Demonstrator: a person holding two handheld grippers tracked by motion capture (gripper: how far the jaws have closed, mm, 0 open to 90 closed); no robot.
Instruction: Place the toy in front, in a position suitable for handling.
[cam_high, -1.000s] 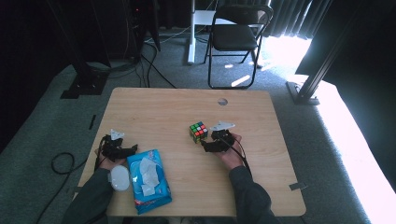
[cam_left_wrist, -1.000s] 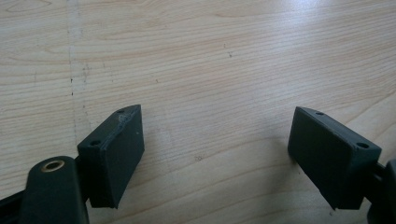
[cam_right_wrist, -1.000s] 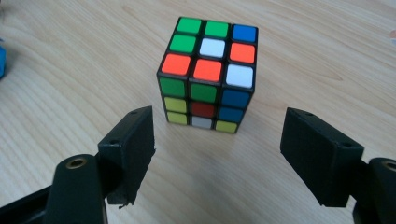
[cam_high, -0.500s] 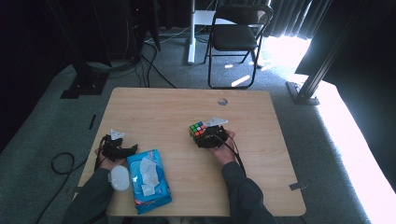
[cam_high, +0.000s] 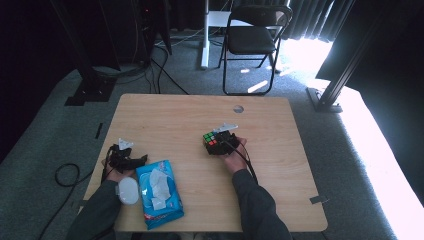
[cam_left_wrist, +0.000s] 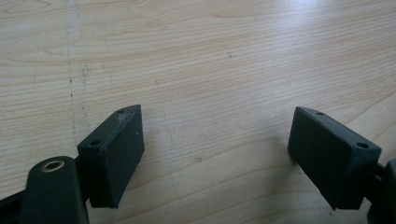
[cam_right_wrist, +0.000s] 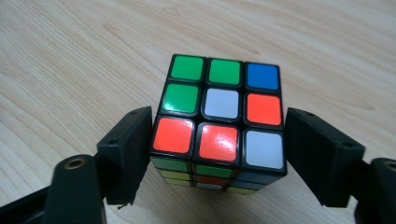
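Nearest, along the front edge of the table (cam_high: 170, 115): a blue wipes pack (cam_high: 159, 194) lies flat, its white flap facing up, and a small white round object (cam_high: 128, 190) sits just left of it, against the person's left sleeve.

Left gripper (cam_high: 131, 161) sits low over the table near its left edge, just behind the wipes pack. In the left gripper view its jaws are spread wide – bare wood grain lies between the two pads (cam_left_wrist: 119, 158), nothing held.

Right gripper (cam_high: 220, 144) is further in, right of the table's centre, with a puzzle cube (cam_high: 213, 140) set between its jaws. In the right gripper view the cube (cam_right_wrist: 222, 116) rests on the table and the jaws flank its near row, one on each side. The left pad (cam_right_wrist: 133, 149) lies against the cube's side or very close to it; a narrow gap shows between the cube and the right pad. The jaws have just been closing a little around the cube, which is not yet pinched. Top face reads green, green, blue / green, white, orange-red / orange-red, orange-red, white.

Beyond the cube, a small round hole (cam_high: 238, 108) sits near the table's far edge. Farther off on the grey floor – a black folding chair (cam_high: 251, 37), with cables (cam_high: 165, 70) trailing to its left
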